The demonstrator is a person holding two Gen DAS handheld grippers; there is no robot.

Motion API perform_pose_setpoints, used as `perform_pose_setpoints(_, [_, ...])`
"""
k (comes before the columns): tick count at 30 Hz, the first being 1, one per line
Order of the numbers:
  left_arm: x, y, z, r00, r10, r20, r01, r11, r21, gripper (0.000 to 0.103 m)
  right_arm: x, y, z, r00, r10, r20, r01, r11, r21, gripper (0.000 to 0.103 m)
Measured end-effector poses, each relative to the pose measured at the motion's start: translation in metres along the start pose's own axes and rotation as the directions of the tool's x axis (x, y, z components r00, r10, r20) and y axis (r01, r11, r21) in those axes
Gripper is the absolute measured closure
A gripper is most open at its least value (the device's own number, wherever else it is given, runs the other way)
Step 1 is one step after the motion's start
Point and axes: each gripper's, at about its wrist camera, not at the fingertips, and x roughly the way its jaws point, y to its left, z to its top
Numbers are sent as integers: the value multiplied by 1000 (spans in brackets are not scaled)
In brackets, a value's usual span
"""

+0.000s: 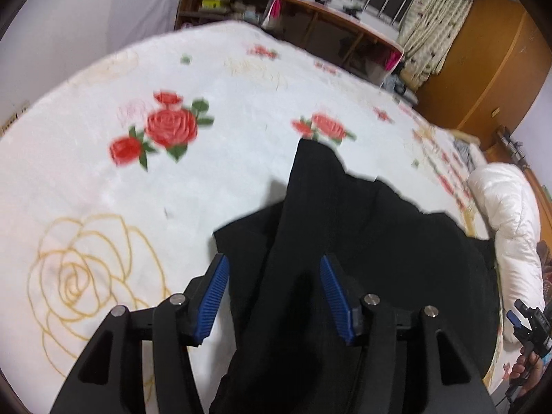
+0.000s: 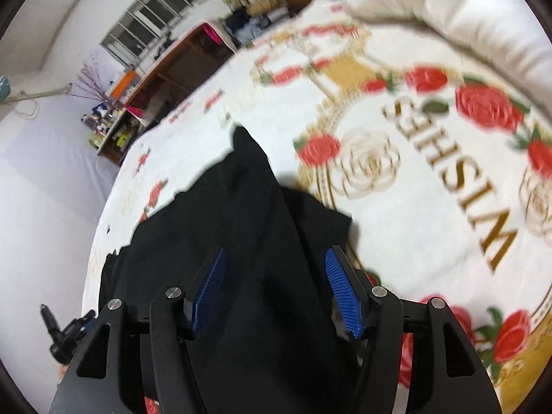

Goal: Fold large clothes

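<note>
Black garment (image 1: 345,241) on rose blanket (image 1: 172,189), white duvet (image 1: 507,227) nearby; both grippers spread, pads off cloth

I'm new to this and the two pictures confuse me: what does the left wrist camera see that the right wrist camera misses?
Only the left view shows the big yellow outlined rose on the blanket. Only the right view shows the gold word WISHES. Both show the black garment on the rose blanket, the white duvet, and open blue-padded jaws, the left gripper and the right gripper, with cloth lying between them.
</note>
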Motion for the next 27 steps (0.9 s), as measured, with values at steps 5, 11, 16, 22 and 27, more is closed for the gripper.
perform_pose_setpoints(5, [8,-35,9,998,-57,26,54,995,89,45,23,45,-3,1000,-1,-10,-1,988,-157,44])
perform_pose_setpoints(11, [64,-58,7,999,-31,-35,35,990,136,45,79,45,-8,993,-109,-47,97,973,-208,62])
perform_pose_setpoints(16, [89,-62,3,1000,-12,-21,15,983,184,45,97,33,-13,987,-155,-32,142,958,-250,70])
perform_pose_setpoints(22, [101,-66,3,1000,-6,-18,9,980,200,44,103,31,-15,986,-164,-15,155,956,-251,70])
perform_pose_setpoints(27, [73,-82,0,999,25,-30,-18,973,231,44,81,53,-15,974,-226,-6,214,932,-292,68])
